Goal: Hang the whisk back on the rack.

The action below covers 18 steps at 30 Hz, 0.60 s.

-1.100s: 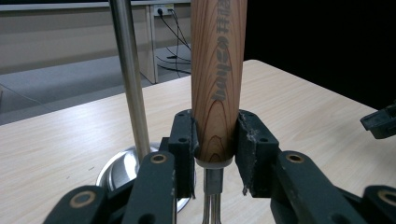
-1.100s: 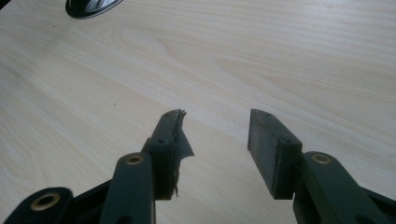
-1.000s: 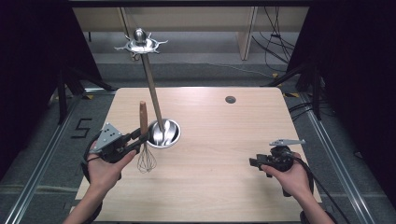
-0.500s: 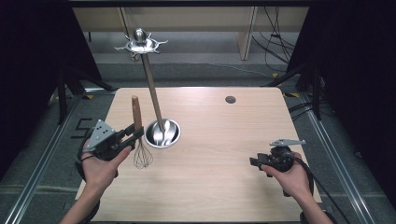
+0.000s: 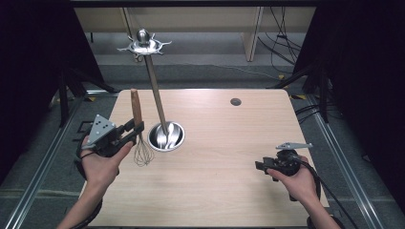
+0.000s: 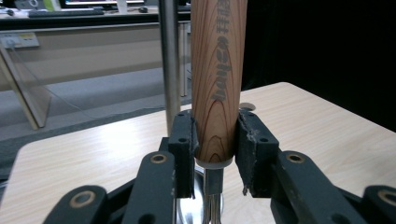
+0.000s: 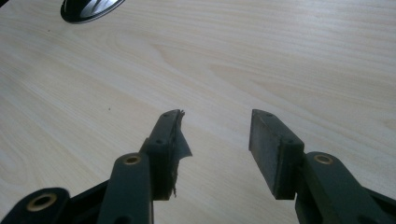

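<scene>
High view observations: a light wooden worktop (image 5: 215, 191) carries a steel stand whose round base (image 5: 166, 136) sits left of centre; this base serves as the landmark below. A thin steel pole (image 5: 155, 93) rises from the base, leaning away toward the far edge, and ends in a crown-shaped top with hooks (image 5: 143, 45). A small dark round hole (image 5: 235, 101) lies in the worktop beyond and to the right of the base.

Left hand-held gripper (image 5: 126, 136): positioned just left of the base, held in the person's left hand (image 5: 100, 164). Its jaws are clamped on the wooden handle of a whisk (image 5: 137, 112). The handle stands nearly upright; the wire loops (image 5: 143, 155) hang below, close to the worktop just left of the base. Contact between wires and worktop cannot be determined.

Left gripper view confirms the clamp: both pads press the lower end of the whisk handle (image 6: 219, 79), which bears dark printed lettering, with the pole (image 6: 169, 65) just behind it.

Right hand-held gripper (image 5: 260, 165): well to the right of the base, nearer the person, held in the right hand (image 5: 298, 181). Right gripper view shows its jaws parted with nothing between them above bare worktop (image 7: 257, 56); one pad (image 7: 175, 135) has a torn, curling lining. The base's edge (image 7: 88, 8) appears at the upper left.
</scene>
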Motion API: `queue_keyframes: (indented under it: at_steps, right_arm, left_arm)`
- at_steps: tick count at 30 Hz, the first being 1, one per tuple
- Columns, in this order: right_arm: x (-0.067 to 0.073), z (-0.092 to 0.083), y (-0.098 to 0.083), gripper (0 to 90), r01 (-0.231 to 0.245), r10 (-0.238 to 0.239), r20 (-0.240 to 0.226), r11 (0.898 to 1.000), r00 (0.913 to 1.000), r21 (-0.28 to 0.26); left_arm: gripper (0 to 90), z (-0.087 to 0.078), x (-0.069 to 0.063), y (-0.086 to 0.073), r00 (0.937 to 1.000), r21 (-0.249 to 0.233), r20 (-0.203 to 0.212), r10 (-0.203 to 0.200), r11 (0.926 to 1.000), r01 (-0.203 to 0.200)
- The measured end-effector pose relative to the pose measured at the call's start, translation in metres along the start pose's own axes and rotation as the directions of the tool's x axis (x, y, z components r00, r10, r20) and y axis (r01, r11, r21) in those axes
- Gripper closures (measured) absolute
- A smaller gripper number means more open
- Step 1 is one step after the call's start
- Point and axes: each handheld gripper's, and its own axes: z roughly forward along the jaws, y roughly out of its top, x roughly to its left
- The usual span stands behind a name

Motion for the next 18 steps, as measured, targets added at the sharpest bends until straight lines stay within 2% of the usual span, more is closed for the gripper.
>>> queue_keyframes:
  at_steps: [8,11,15,16,17,18]
  right_arm:
    - [-0.002,0.002,0.0,54.4,0.012,-0.012,-0.009,1.0,0.9999,-0.006]
    - [-0.001,0.001,0.0,54.4,0.024,-0.024,-0.004,1.0,0.9997,-0.002]
    - [0.002,0.001,0.001,54.4,0.014,-0.014,-0.008,1.0,0.9999,0.004]
    - [0.002,0.001,0.001,54.4,0.031,-0.031,-0.009,1.0,0.9995,-0.004]
    - [0.003,0.0,0.001,54.4,0.022,-0.022,-0.008,1.0,0.9997,0.002]
    - [0.002,0.001,0.001,54.3,0.045,-0.045,-0.006,0.999,0.999,-0.01]
  left_arm:
    - [68.8,-0.002,0.001,0.017,0.9995,-0.015,-0.031,-0.003,0.9999,0.002]
    - [68.8,-0.001,-0.001,0.022,0.9997,-0.024,-0.024,0.007,0.9997,-0.007]
    - [68.8,0.0,-0.003,0.028,0.9998,-0.024,-0.012,0.014,0.9996,-0.014]
    - [68.8,0.001,-0.004,0.029,0.9999,-0.024,-0.011,0.011,0.9996,-0.012]
    - [68.8,0.001,-0.004,0.03,0.9999,-0.022,-0.01,0.014,0.9997,-0.014]
    - [68.8,0.002,-0.004,0.031,0.9998,-0.023,-0.009,0.016,0.9996,-0.016]
